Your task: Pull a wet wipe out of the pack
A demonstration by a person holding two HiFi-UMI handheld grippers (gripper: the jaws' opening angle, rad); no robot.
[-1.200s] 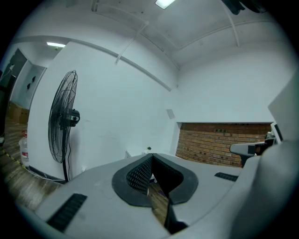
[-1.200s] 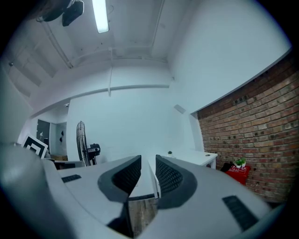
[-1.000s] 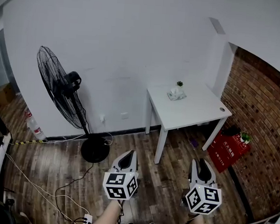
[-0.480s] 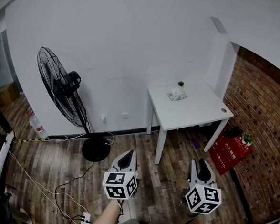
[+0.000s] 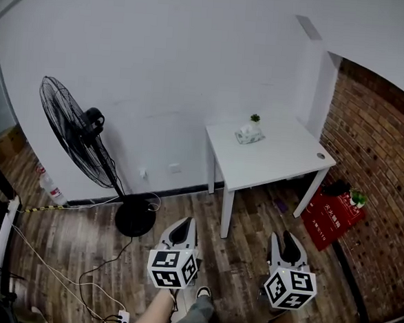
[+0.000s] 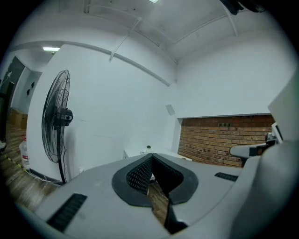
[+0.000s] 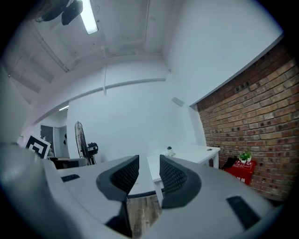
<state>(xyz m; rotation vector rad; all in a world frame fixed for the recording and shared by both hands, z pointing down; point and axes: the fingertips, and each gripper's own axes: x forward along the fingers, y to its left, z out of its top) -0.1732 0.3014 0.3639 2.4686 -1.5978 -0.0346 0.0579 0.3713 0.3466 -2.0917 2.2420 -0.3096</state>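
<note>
Neither the left gripper (image 5: pixel 185 225) nor the right gripper (image 5: pixel 284 238) has shifted much low in the head view, but the room behind them has slid. The fan (image 5: pixel 73 131) has drifted left, the white bench (image 5: pixel 278 159) sits slightly further left too, and a shoe (image 5: pixel 203 293) now shows near the left gripper on the wooden floor (image 5: pixel 80 232). I read that as a step toward the bench, so the approach is under way and the pull itself has not begun.

On my left gripper the pads meet tip to tip with nothing between them. On my right gripper the jaws stand narrowly parted, also empty. Both point out over the floor toward the far wall.

Further out, the wet wipe pack (image 5: pixel 245 135) lies at the far left of the bench, just beside a small potted plant (image 5: pixel 255 118) and well apart from both grippers. I judge I must close that gap and spread the left gripper before either can work the pack.
</note>
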